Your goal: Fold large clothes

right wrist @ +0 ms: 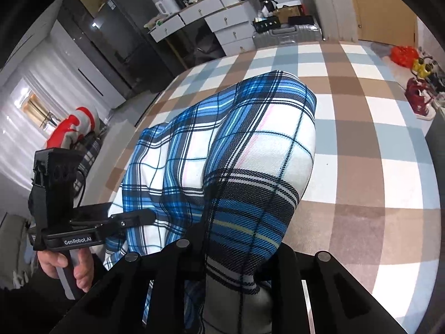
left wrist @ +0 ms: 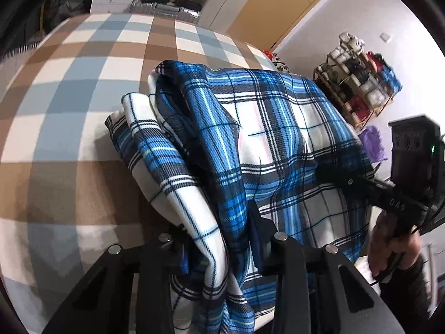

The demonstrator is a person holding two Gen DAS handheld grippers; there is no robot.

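A large blue-and-white plaid cloth (left wrist: 278, 128) is lifted in a bunched heap above a bed with a brown, blue and white checked cover (left wrist: 69, 111). My left gripper (left wrist: 219, 228) is shut on a thick fold of its near edge. To the right, my right gripper (left wrist: 328, 171) pinches another part of the same edge, with a hand (left wrist: 389, 250) on its handle. In the right wrist view the plaid cloth (right wrist: 264, 144) drapes down over the right gripper (right wrist: 236, 250), which is shut on it. The left gripper (right wrist: 147, 215) bites the cloth's left side above the checked cover (right wrist: 361, 153).
A wooden shoe rack (left wrist: 361, 83) stands by the wall right of the bed. A silver suitcase (left wrist: 167, 8) and white drawers (right wrist: 230, 22) stand past the far edge. A dark fridge (right wrist: 119, 27) is at the back left, and shoes (right wrist: 417, 97) lie right of the bed.
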